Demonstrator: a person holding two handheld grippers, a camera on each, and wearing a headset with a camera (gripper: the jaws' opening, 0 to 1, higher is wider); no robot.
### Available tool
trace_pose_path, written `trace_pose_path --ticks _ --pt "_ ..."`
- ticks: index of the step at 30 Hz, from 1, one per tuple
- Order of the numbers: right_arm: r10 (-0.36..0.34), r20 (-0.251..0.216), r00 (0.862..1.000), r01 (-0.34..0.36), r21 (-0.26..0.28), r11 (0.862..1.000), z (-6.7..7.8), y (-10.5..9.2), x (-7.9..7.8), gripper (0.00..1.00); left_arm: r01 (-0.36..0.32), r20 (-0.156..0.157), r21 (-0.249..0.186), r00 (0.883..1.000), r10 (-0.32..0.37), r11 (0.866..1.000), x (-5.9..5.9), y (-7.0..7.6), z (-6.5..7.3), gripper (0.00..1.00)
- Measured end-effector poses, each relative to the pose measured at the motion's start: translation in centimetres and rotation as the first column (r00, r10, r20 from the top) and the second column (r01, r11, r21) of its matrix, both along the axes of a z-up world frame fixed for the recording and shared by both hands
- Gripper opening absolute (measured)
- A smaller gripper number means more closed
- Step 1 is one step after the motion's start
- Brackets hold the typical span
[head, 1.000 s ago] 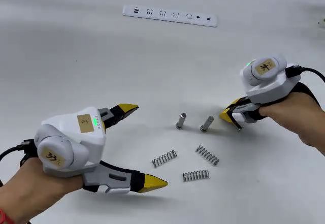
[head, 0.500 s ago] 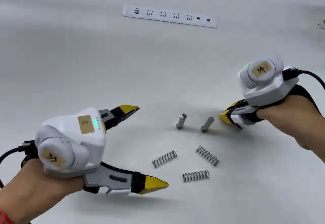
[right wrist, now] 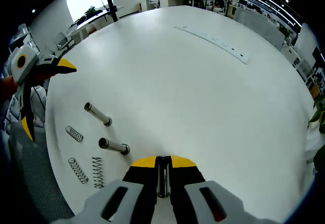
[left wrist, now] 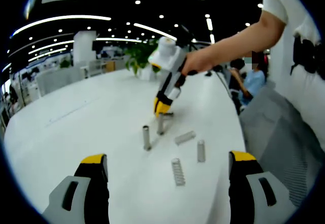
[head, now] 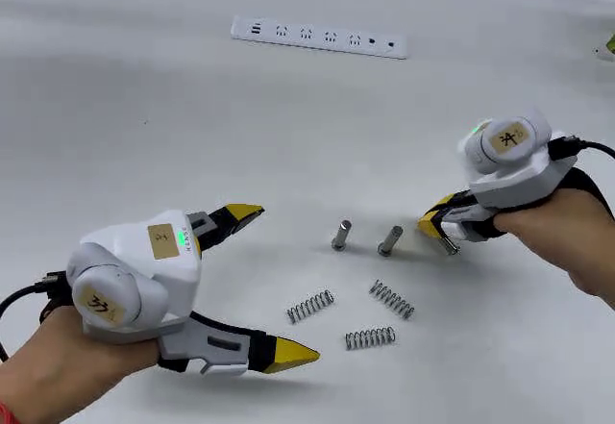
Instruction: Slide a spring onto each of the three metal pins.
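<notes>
Right claw [right wrist: 162, 160] clenched on one metal pin [right wrist: 162, 179] | left claw [head: 279, 283] spread wide | two pins [head: 341, 235] upright and three springs [head: 309, 305] loose on the white bench [head: 192, 107] | handwriting on tan stickers [head: 161, 238] unreadable

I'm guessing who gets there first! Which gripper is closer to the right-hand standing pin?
Right. The right gripper, shut on a third pin, sits just right of the standing pin, not touching; the left gripper is well off to its left.
</notes>
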State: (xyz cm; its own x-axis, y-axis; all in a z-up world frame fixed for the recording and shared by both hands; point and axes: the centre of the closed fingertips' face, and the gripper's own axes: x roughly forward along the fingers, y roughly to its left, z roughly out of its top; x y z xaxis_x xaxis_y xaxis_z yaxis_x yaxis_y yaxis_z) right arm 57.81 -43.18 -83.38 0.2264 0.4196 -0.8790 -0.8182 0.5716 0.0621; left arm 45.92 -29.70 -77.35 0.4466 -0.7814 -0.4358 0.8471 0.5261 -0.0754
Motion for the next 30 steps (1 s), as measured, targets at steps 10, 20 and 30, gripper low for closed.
trace_pose_path --ticks 10,20,30 --pt "-0.008 0.026 1.000 0.007 0.027 1.000 1.3 -0.2 -1.0 0.09 0.003 0.004 0.003 1.000 -0.003 1.000 -0.1 -0.1 0.1 1.00" --pt "-0.029 0.056 0.998 0.025 0.060 0.998 2.5 -1.0 -1.5 0.09 0.006 0.001 0.003 1.000 -0.006 1.000 -0.3 -0.2 0.1 1.00" --pt "-0.060 0.076 0.995 0.054 0.088 0.995 3.3 -1.9 -2.3 0.09 0.012 0.002 0.004 1.000 -0.012 1.000 -0.3 -0.5 0.2 1.00"
